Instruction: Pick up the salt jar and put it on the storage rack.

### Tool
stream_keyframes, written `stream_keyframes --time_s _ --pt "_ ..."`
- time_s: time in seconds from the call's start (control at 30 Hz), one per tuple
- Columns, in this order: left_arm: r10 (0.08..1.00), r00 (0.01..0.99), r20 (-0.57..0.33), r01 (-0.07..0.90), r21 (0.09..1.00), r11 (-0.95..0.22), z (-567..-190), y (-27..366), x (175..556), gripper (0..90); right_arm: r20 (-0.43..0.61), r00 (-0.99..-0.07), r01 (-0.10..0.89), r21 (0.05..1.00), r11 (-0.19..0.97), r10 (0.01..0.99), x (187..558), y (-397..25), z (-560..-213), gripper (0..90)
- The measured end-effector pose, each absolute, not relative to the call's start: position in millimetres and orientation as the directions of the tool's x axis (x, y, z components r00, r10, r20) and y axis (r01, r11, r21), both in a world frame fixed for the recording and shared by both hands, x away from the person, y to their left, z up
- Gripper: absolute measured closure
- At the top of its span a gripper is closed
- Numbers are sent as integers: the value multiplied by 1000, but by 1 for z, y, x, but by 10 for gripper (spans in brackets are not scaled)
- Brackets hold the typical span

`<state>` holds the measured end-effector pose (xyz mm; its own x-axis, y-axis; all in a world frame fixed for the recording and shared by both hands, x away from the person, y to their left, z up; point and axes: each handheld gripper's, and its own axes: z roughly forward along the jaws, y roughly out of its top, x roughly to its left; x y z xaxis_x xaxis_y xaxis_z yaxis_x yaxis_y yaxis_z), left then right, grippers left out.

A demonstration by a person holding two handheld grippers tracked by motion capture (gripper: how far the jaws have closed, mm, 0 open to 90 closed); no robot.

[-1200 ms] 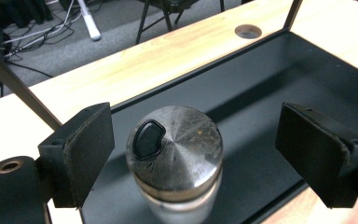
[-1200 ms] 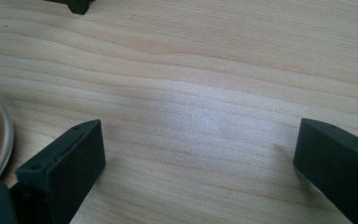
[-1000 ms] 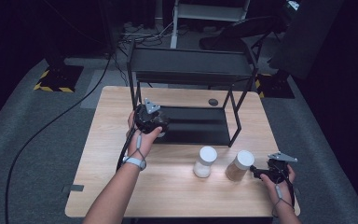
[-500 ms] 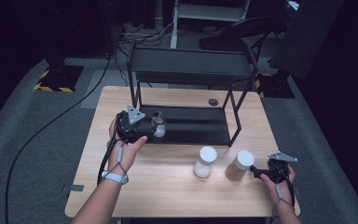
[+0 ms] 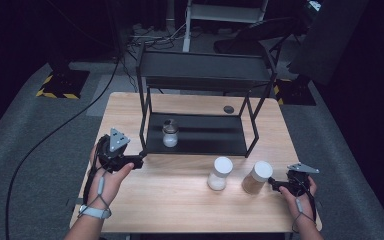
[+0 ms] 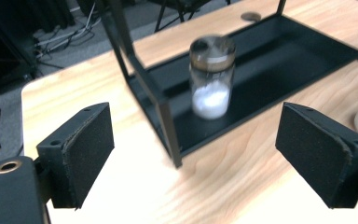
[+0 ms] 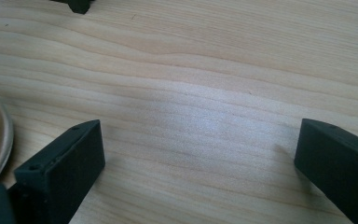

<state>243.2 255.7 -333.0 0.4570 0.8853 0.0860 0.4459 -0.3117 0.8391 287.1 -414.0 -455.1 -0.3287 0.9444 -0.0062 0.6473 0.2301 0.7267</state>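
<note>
I've drawn left gripper (image 5: 139, 161) back off the shelved jar (image 5: 169, 133), jaws wide apart; right gripper (image 5: 275, 185) unmoved, jaws apart

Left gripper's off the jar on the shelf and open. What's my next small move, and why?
Probably bring the right gripper in around the brown-filled jar just beside it. That jar and the white-filled jar stand on the table, while one jar already stands on the rack's lower shelf. The right jaws are wide open over bare wood, so nothing blocks the approach.
</note>
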Motion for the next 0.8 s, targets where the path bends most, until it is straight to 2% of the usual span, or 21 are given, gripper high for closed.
stream_keyframes --time_s 0.33,0.8 --pt "888 456 63 493 812 -311 -362 286 229 104 -5 -328 647 727 229 945 287 -414 -455 15" --pt "894 446 47 534 787 -308 -396 306 218 98 -5 -328 647 727 229 945 287 -414 -455 15"
